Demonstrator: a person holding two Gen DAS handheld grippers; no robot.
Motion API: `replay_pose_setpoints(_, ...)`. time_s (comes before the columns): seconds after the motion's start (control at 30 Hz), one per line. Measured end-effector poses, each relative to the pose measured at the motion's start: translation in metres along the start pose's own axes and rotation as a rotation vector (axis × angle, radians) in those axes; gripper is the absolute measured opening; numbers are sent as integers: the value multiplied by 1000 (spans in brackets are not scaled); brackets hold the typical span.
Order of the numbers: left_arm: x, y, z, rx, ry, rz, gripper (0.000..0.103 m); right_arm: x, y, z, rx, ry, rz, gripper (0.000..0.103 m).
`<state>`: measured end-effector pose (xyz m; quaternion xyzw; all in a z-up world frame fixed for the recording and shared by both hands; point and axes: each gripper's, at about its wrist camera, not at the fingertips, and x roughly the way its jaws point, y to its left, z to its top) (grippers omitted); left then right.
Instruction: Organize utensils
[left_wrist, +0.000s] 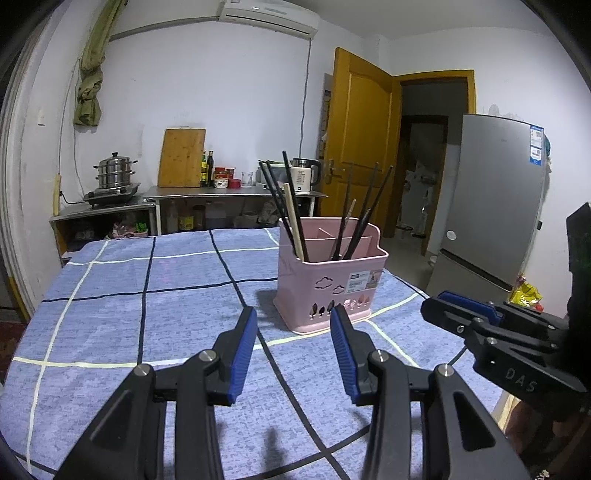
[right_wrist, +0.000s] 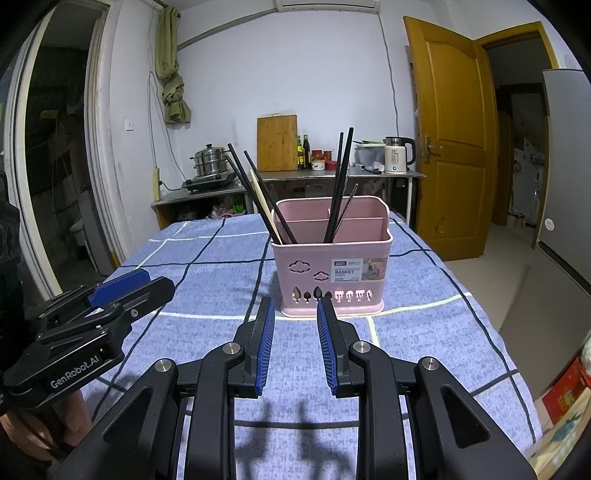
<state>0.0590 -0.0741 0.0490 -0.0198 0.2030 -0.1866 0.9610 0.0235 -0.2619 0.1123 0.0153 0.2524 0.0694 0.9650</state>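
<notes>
A pink utensil basket (left_wrist: 325, 291) (right_wrist: 328, 273) stands upright on the blue checked tablecloth (left_wrist: 147, 314) (right_wrist: 207, 280). Several black chopsticks (left_wrist: 291, 206) (right_wrist: 341, 184) and a pale wooden one (left_wrist: 293, 225) (right_wrist: 265, 206) lean in its compartments. My left gripper (left_wrist: 293, 317) hovers just short of the basket, open, with nothing between its blue pads. My right gripper (right_wrist: 295, 306) also hangs in front of the basket, open and empty. Each gripper shows in the other's view: the right one (left_wrist: 439, 306) at the right edge, the left one (right_wrist: 155, 280) at the left.
A steel counter (left_wrist: 236, 194) (right_wrist: 343, 175) at the back wall carries a steamer pot (left_wrist: 114, 171), a cutting board (right_wrist: 277, 142), bottles and a kettle (right_wrist: 397, 155). A grey fridge (left_wrist: 491, 199) and an orange door (right_wrist: 450, 136) stand to the right. A box (right_wrist: 565, 391) lies beside the table.
</notes>
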Motion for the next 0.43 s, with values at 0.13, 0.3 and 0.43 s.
replay_pose_setpoints(0.13,-1,0,-1,-2,0,6,44,0,0,0,0,1,0,24)
replay_pose_setpoints(0.3,-1,-2,-2,2,-4,13,47,0,0,-1,-3,3,1,24)
replay_pose_setpoints(0.43,0,-3,-3,6,-5,28,47,0,1,-2,-3,4,1,24)
